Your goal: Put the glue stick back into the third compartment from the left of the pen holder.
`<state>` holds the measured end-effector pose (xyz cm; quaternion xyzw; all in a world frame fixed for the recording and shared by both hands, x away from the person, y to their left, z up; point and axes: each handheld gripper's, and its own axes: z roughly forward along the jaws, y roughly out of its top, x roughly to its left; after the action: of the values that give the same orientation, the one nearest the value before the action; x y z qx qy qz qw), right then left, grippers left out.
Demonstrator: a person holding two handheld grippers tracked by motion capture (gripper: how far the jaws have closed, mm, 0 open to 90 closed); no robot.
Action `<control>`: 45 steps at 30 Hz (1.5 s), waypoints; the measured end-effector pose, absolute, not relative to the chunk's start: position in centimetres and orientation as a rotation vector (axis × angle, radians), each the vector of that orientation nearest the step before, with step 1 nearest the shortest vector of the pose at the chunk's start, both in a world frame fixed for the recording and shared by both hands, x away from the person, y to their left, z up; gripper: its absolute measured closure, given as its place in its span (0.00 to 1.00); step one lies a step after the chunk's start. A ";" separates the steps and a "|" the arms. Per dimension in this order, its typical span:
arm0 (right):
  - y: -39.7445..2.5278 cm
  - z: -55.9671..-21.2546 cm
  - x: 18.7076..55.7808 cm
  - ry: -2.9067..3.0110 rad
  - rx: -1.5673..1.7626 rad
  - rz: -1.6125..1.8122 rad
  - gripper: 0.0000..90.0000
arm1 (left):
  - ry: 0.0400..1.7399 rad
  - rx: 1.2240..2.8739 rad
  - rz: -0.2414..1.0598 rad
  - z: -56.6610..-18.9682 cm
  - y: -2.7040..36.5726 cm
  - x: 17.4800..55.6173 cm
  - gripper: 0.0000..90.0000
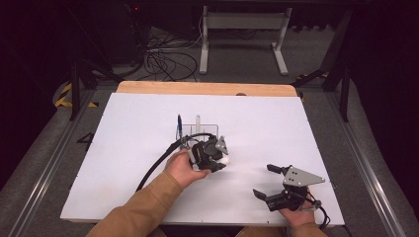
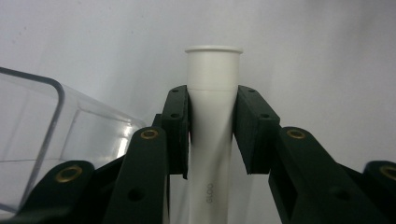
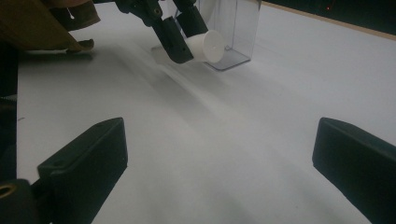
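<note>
White plastic, a slim tube (image 2: 212,135) with a flared rim, sits clamped between the two black jaws of the left tongs (image 2: 212,128); the jaws press on its sides just below the rim, and small grey lettering shows lower on its body. In the high view the left tongs (image 1: 217,159) are held near the middle of the white surface (image 1: 128,148), and the tube's pale end (image 1: 226,159) pokes out on their right side, low over the surface. Whether it touches the sheet I cannot tell. Just behind them stands a clear plastic box (image 1: 210,129), open at the top, with a blue pen (image 1: 180,123) and a pale stick (image 1: 197,121) standing upright in it. In the left gripper view the box's rounded clear wall (image 2: 46,121) lies just beside the left jaw.

Farther to the right and nearer the person, the right tongs (image 1: 262,180) rest low by the front edge of the surface with their jaws wide apart and nothing between them. From the right gripper view, the left tongs (image 3: 180,32) slant down with the tube's round open end (image 3: 211,45) facing the camera, close to the foot of the clear box (image 3: 236,28). A tan sleeve (image 1: 143,207) covers the left forearm.
</note>
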<state>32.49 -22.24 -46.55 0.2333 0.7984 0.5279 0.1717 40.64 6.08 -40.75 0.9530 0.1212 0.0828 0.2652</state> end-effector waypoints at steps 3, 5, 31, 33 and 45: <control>-22.2 -46.6 32.5 2.266 0.662 1.498 0.04 | 0.321 2.539 0.227 -40.2 6.4 40.5 0.75; -22.2 -46.6 32.5 2.265 0.662 1.499 0.04 | 0.323 2.514 0.233 -39.8 6.6 40.4 0.75; -22.2 -46.6 32.4 2.267 0.665 1.504 0.04 | 0.329 2.172 0.244 -36.5 9.1 39.4 0.75; -22.2 -46.6 32.4 2.268 0.665 1.504 0.04 | 0.329 2.145 0.246 -36.5 9.3 39.4 0.75; -22.2 -46.6 32.5 2.268 0.664 1.505 0.04 | 0.349 1.965 0.228 -36.1 10.9 39.9 0.75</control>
<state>32.45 -22.16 -46.59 0.2335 0.7978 0.5295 0.1690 39.87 10.92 -36.08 0.8256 0.1466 0.0956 0.5365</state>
